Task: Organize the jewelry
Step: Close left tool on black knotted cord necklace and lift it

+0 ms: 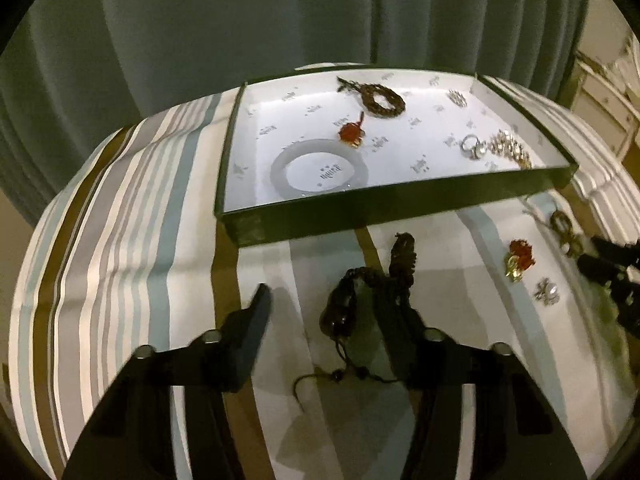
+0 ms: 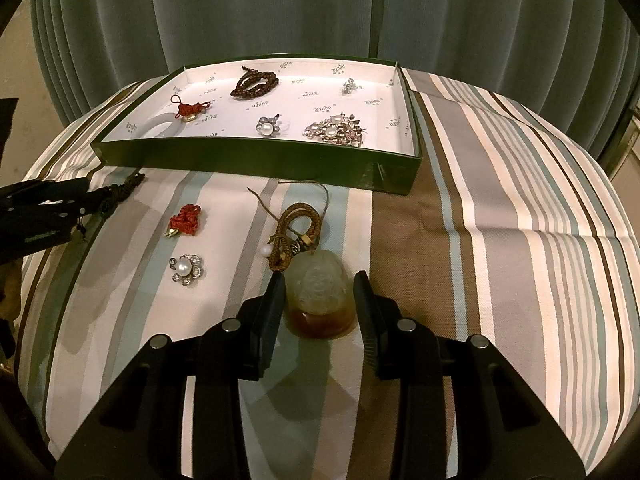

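A green tray (image 2: 256,156) with a white printed lining holds a brown bead bracelet (image 2: 254,82), a red knot charm (image 2: 188,110), a pearl brooch (image 2: 267,127), a crystal cluster (image 2: 334,130) and a pale bangle (image 1: 318,170). My left gripper (image 1: 328,304) is open around a dark corded pendant (image 1: 340,312) on the striped cloth. My right gripper (image 2: 318,288) is open, its fingers either side of a pale carved pendant (image 2: 318,292) with a braided brown cord (image 2: 298,226).
On the cloth in front of the tray (image 1: 400,216) lie a red knot charm (image 2: 185,220) and a pearl flower brooch (image 2: 186,269). The left gripper shows at the left edge of the right wrist view (image 2: 36,208). Green curtain hangs behind the round table.
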{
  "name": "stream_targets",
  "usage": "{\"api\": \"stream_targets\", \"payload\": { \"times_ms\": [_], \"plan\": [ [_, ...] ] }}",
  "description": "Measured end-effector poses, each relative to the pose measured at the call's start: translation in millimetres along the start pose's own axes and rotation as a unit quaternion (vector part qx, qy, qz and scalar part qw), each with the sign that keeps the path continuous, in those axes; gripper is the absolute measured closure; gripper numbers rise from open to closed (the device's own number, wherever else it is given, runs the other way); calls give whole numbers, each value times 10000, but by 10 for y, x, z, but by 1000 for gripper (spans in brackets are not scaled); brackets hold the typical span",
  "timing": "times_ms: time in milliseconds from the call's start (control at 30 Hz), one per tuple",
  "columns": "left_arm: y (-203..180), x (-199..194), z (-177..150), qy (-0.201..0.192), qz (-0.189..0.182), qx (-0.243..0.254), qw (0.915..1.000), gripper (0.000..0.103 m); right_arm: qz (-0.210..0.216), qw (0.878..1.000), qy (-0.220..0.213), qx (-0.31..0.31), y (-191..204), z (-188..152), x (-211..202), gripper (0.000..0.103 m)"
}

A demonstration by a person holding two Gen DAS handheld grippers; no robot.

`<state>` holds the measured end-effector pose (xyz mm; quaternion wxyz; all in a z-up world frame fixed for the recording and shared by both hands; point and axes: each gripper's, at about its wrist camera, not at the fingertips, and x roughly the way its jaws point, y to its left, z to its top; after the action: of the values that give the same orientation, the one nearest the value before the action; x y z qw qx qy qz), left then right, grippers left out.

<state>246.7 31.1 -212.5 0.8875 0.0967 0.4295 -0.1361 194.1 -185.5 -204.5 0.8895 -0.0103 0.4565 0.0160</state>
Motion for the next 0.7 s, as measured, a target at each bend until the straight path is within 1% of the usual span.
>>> {"api": "stream_targets", "payload": {
  "times_ms": [33,100,167,233,333,433,600,700],
  "plan": [
    [5,5,3,-8,-24,22,10000,59,-1,10000,-1,-1,0,0,0,68],
    [11,15,17,-8,-90,73,9999,63,-1,10000,0,-1,0,0,1,68],
    [4,18,20,-16,-99,129,9999,65,0,10000,-1,0,0,0,1,68],
    [-10,12,15,-29,-183,179,9997,73,0,10000,-2,-2,3,1,1,68],
    [-46,0,-3,-76,-246,304,9992,81,-3,10000,0,-4,4,1,2,68],
    [-60,-2,-3,-84,-276,349,9990,86,-2,10000,-1,-1,1,0,2,68],
    [-91,-13,-20,-123,-227,488,9985,87,0,10000,-2,-3,2,0,2,68],
    [-88,-19,-28,-129,-214,488,9985,87,0,10000,-1,-4,2,0,3,68]
  ]
}}
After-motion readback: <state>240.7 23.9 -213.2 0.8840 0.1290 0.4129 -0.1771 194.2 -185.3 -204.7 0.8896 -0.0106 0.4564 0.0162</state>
